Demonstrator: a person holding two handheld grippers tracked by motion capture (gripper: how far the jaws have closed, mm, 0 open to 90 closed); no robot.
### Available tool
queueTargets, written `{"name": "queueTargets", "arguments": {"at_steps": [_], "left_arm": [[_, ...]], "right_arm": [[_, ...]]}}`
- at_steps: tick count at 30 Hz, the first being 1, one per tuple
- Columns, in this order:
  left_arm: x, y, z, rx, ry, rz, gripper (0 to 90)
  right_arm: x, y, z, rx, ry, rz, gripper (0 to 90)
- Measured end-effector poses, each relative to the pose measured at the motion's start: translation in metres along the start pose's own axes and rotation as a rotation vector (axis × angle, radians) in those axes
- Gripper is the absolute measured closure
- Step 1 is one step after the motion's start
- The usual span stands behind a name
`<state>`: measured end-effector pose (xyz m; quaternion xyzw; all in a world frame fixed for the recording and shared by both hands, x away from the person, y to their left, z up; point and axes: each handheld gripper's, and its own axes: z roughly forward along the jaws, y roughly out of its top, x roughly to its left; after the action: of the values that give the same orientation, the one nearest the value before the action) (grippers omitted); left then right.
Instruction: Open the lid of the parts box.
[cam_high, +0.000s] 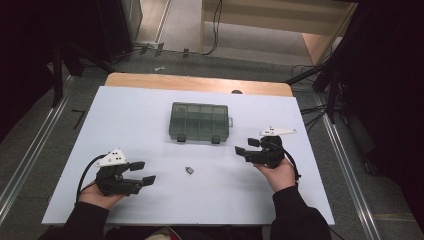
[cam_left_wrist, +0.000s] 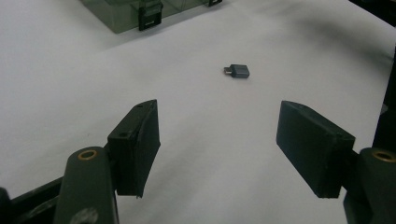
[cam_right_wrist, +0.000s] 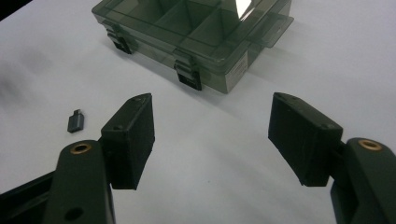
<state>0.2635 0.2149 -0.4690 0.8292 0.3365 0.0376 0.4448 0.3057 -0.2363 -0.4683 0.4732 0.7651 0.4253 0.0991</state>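
While both grippers, left (cam_high: 142, 172) and right (cam_high: 245, 146), hold jaws wide and empty, the adapter (cam_high: 189, 170) lies between them, near the box (cam_high: 200, 121).

- I can make out no readable text, brand, number or sign on anything in my views.
- The compartment box (cam_right_wrist: 196, 35) carries a small pale sticker on its end wall in my right gripper view, but its print is too small and blurred for me to read.
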Motion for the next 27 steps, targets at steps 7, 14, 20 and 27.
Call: {"name": "queueTargets", "arguments": {"at_steps": [7, 14, 20, 27], "left_arm": [[0.0, 0.0, 0.0, -0.002, -0.005, -0.001, 30.9], [0.0, 0.0, 0.0, 0.0, -0.004, -0.001, 30.9], [0.0, 0.0, 0.001, 0.001, -0.006, -0.002, 30.9], [-0.001, 0.0, 0.001, -0.002, -0.005, 0.005, 30.9]], "right_arm": [[-0.001, 0.007, 0.01, 0.013, -0.008, -0.006, 30.5], [0.0, 0.013, 0.017, 0.007, -0.023, -0.035, 30.3], [0.0, 0.019, 0.022, 0.004, -0.02, -0.025, 30.3], [-0.001, 0.028, 0.029, 0.0, -0.013, -0.021, 31.1]]}}
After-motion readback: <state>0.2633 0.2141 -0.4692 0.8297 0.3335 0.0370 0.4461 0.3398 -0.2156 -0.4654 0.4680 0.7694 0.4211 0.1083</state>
